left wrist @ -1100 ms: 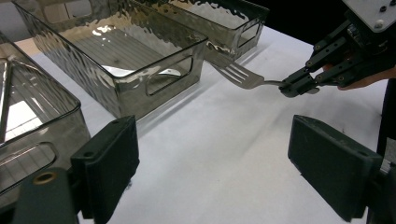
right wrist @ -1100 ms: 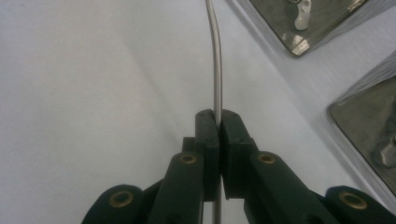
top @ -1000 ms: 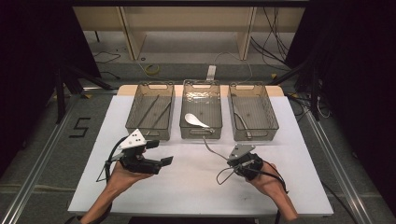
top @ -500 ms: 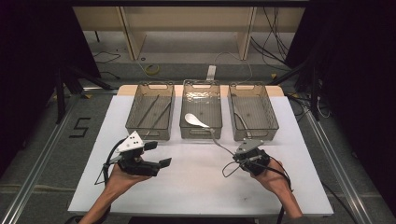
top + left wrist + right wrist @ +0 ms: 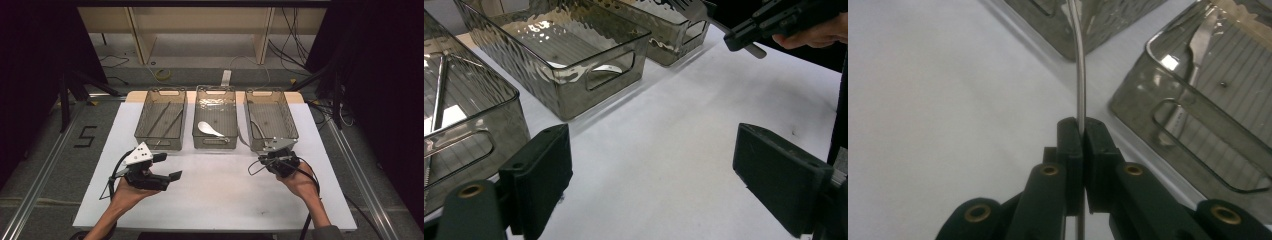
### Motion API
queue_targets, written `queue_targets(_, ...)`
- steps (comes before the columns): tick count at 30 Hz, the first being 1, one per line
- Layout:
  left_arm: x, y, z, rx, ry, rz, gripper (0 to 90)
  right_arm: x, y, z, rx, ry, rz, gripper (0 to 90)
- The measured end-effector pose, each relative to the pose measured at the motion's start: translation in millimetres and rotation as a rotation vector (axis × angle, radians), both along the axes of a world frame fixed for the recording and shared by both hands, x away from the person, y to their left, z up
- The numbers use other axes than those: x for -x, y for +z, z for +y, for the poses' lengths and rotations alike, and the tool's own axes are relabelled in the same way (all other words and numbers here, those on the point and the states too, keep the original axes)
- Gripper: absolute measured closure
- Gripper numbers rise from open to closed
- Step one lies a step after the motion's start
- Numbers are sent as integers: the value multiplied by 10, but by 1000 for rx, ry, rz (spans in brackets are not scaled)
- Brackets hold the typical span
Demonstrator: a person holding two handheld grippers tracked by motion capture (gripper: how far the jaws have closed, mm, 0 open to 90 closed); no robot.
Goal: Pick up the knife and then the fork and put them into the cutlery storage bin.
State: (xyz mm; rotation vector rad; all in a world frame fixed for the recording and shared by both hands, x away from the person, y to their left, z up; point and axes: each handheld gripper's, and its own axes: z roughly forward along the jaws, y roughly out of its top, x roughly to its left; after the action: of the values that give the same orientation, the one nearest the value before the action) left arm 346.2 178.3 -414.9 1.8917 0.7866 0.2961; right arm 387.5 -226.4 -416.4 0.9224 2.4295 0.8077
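Observation:
My right gripper (image 5: pixel 263 161) hangs just in front of the right-hand clear bin (image 5: pixel 295 134), shut on the thin handle of a metal utensil (image 5: pixel 1078 60). The utensil (image 5: pixel 242 136) reaches up and left from the jaws, toward the gap between the middle and right bins. In the left gripper view its slotted head (image 5: pixel 689 7) shows near the top, above the bins. My left gripper (image 5: pixel 169 166) rests low at the front left of the white table (image 5: pixel 225 200). It is open (image 5: pixel 651 137), with nothing between its fingers.
Three clear bins stand in a row at the back of the table. The left bin (image 5: pixel 142 131) holds long thin metal pieces, the middle bin (image 5: pixel 196 134) a white spoon (image 5: pixel 209 129), and the right bin a metal utensil (image 5: pixel 1198 35). Dark floor and cables surround the table.
My right gripper has moved away from the person and to the right, rising a little, with the utensil still in it. The left gripper has stayed put.

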Motion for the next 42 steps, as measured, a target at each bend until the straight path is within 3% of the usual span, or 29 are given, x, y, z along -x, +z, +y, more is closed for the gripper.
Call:
queue_targets(15,14,0,27,5,6,-13,146,-434,231,-66,-75,-93,35,876)
queue_targets(22,14,3,30,8,6,-17,146,-646,313,-64,-61,-135,45,876)
queue_targets(42,19,1,11,10,8,-26,145,-1156,328,-118,-85,-294,91,875)
